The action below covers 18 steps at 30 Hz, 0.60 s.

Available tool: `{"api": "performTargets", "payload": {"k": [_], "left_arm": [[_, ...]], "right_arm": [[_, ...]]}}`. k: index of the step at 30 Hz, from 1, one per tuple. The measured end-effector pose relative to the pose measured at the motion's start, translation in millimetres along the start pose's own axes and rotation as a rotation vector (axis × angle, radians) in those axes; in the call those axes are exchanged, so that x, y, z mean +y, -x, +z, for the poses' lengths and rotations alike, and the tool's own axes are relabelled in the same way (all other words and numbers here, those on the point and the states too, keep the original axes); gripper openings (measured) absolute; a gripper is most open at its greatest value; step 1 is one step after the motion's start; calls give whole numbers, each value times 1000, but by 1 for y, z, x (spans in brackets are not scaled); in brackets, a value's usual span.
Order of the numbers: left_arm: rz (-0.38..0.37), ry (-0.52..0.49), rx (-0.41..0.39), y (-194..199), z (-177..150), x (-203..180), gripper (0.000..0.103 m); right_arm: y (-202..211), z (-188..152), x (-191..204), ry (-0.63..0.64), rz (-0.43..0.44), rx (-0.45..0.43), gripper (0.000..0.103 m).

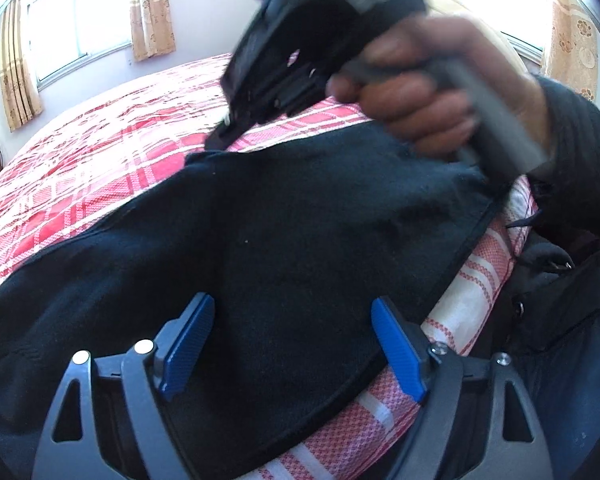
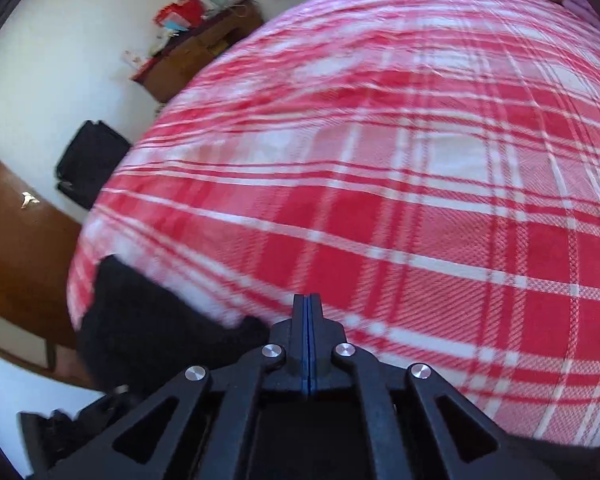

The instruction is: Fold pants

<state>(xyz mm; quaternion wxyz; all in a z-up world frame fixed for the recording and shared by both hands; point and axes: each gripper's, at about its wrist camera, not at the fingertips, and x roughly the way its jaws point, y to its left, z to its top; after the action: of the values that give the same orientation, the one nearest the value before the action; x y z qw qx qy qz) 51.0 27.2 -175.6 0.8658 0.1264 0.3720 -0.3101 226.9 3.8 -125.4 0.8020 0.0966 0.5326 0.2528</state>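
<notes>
Black pants [image 1: 284, 240] lie across the red plaid bedspread [image 1: 100, 152]. The left gripper [image 1: 292, 344] hovers wide open over them, gripping nothing. At one o'clock, the right gripper [image 2: 308, 308] is fully closed, apparently empty.

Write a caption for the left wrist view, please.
Open left gripper over black pants on a plaid bed; right gripper at their far edge.

Open plaid bedspread [image 2: 420, 200] beyond; black pants [image 1: 280, 240] heaped at near edge.
</notes>
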Motion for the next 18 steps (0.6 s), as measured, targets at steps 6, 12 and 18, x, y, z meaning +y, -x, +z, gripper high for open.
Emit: {"api": "performTargets", "payload": {"k": [6,12,18], "left_arm": [[-8,-4,11,3,0,1,84],[-7,-21,32,9,0,5,84],[16,-26,31,10,-4,-7,85]], "right_arm": [[21,-3,-18,-31,99,-26,1],[62,-26,21,169,158,-42,3],[33,-55,47,303,102,57,4]]}}
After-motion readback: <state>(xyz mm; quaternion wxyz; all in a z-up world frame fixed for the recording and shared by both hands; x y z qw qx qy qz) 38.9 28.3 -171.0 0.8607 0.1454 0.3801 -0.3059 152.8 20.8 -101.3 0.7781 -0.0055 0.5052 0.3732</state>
